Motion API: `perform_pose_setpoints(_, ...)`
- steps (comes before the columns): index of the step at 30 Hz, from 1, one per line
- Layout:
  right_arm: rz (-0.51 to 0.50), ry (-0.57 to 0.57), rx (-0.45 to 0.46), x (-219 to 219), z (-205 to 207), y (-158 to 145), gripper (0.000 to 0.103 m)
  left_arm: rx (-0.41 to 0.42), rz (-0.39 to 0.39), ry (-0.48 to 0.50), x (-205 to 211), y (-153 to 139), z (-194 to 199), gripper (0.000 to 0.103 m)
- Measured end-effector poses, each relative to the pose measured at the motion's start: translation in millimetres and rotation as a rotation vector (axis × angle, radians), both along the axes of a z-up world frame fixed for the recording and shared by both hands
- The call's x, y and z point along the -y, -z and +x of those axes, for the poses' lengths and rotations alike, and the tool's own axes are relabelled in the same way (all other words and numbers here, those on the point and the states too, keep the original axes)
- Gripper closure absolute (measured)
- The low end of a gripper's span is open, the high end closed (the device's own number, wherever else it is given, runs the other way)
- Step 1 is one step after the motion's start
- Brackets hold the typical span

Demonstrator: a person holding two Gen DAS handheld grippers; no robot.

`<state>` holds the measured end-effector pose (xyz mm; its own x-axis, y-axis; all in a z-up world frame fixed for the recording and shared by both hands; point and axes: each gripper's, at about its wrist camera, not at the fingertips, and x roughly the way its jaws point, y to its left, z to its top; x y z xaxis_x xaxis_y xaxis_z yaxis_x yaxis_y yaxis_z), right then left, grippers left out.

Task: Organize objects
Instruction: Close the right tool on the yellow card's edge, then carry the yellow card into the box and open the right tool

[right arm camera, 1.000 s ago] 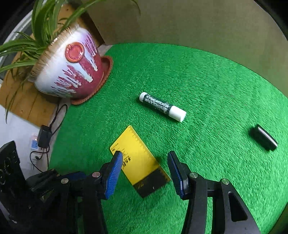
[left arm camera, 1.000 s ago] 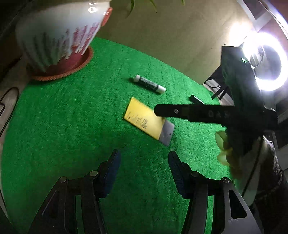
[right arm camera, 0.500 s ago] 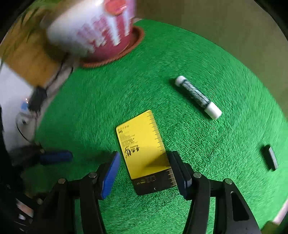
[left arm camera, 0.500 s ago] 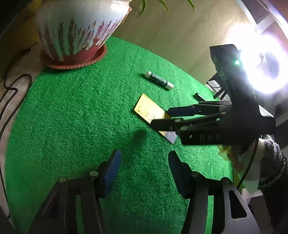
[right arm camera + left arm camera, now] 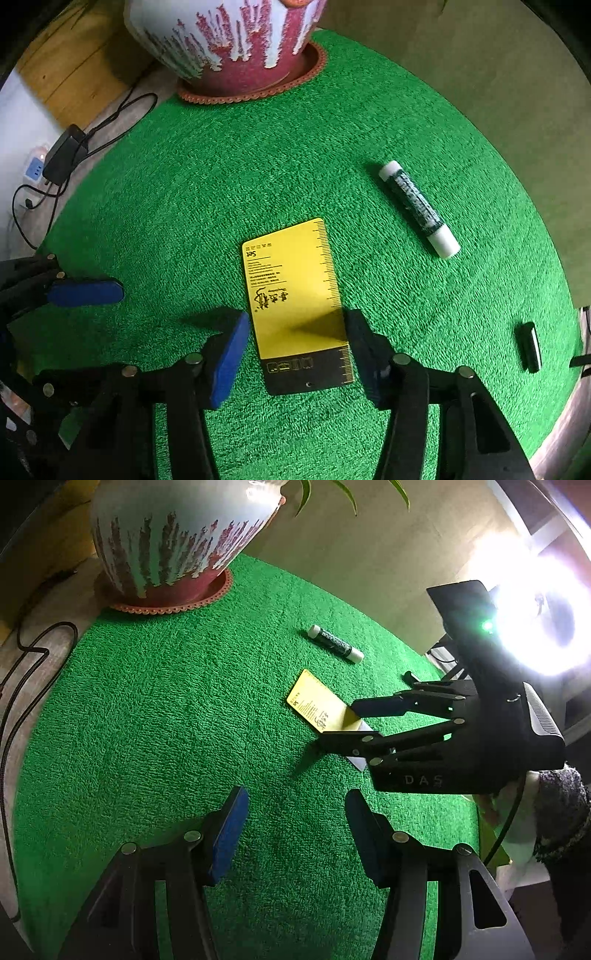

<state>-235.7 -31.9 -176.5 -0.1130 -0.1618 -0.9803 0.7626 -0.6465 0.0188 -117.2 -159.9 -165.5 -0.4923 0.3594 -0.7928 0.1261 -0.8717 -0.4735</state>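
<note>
Right jaws: we see the right gripper (image 5: 295, 347) spread wide, its jaws flanking the near, dark end of the yellow card (image 5: 295, 302) without gripping it.
Left jaws: the left gripper (image 5: 293, 823) also stands apart, holding nothing above bare turf.
Yellow card: it lies flat on the green mat (image 5: 221, 184) covering the desk.
Glue stick (image 5: 419, 208): right of the card, apart.
Black clip (image 5: 530, 347): near the mat's right edge.
Flowerpot (image 5: 229, 37): at the far rim.
</note>
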Motion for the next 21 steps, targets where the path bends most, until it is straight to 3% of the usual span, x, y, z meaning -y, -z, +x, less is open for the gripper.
perform_pose_setpoints(11,-0.033,0.061,-0.001,-27,9,-11,0.056,0.006,-0.011,0.026,-11,2,-4,0.045)
perform_pose_setpoints(21,-0.144,0.219,-0.052,-86,23,-50,0.056,0.002,-0.014,0.058,-28,-2,-10,0.045)
